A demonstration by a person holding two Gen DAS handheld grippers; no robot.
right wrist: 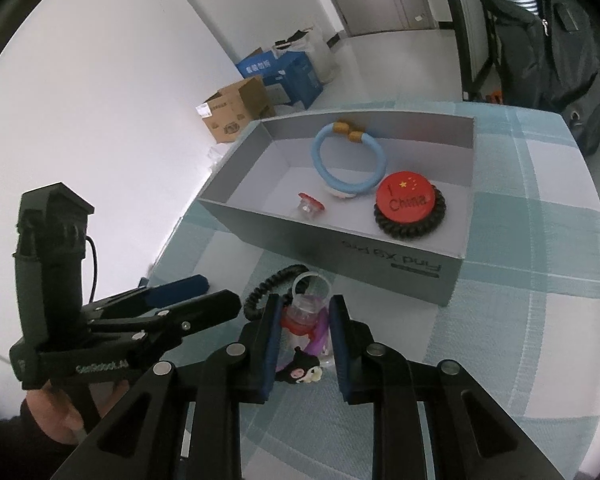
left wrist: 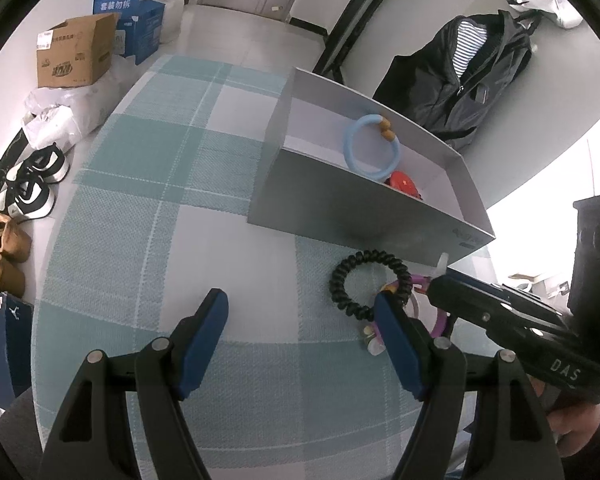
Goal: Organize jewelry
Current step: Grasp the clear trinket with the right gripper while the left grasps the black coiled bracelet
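Note:
A grey open box (right wrist: 340,246) (left wrist: 340,208) sits on the checked cloth. Inside lie a light-blue bracelet (right wrist: 324,168) (left wrist: 354,156), a red "China" badge (right wrist: 406,198) (left wrist: 404,182) on a black coil tie (right wrist: 436,222), and a small red ring (right wrist: 310,202). In front of the box lie a black coil hair tie (left wrist: 342,280) (right wrist: 266,284) and a cluster of clear and purple rings with a small dark charm (right wrist: 300,372). My right gripper (right wrist: 305,316) is partly closed around a clear ring piece (right wrist: 304,308); its grip is unclear. My left gripper (left wrist: 300,308) is open and empty, left of the cluster.
Cardboard and blue boxes (left wrist: 76,54) and shoes (left wrist: 32,184) lie on the floor to the left. A dark jacket (left wrist: 472,80) hangs beyond the box. The checked cloth (left wrist: 172,184) stretches left of the box.

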